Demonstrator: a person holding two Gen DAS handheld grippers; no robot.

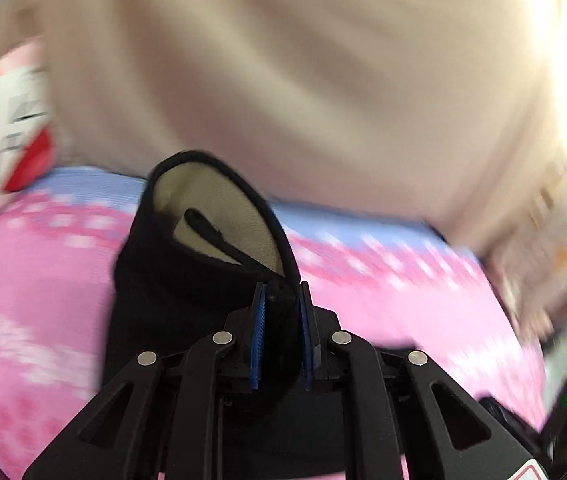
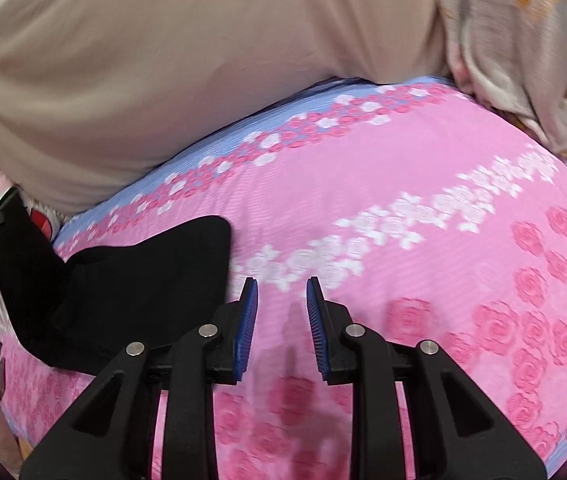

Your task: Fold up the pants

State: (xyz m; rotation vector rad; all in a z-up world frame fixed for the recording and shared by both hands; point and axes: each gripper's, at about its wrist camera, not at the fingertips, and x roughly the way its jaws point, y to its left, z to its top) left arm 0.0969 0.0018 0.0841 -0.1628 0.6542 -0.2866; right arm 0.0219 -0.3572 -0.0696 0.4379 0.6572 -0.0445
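The black pants (image 1: 171,288) have a pale lining at the open waistband. My left gripper (image 1: 282,292) is shut on the waistband edge and holds it up off the pink flowered bedsheet (image 1: 403,304). In the right wrist view the pants (image 2: 131,284) lie at the left, one end lifted toward the left gripper at the frame's left edge. My right gripper (image 2: 282,286) is open and empty over the sheet (image 2: 423,184), just right of the pants.
A large beige cloth (image 2: 163,60) rises behind the bed. A grey flowered cloth (image 2: 515,52) lies bunched at the back right. A white and red item (image 1: 7,136) sits at the far left. The left wrist view is motion-blurred.
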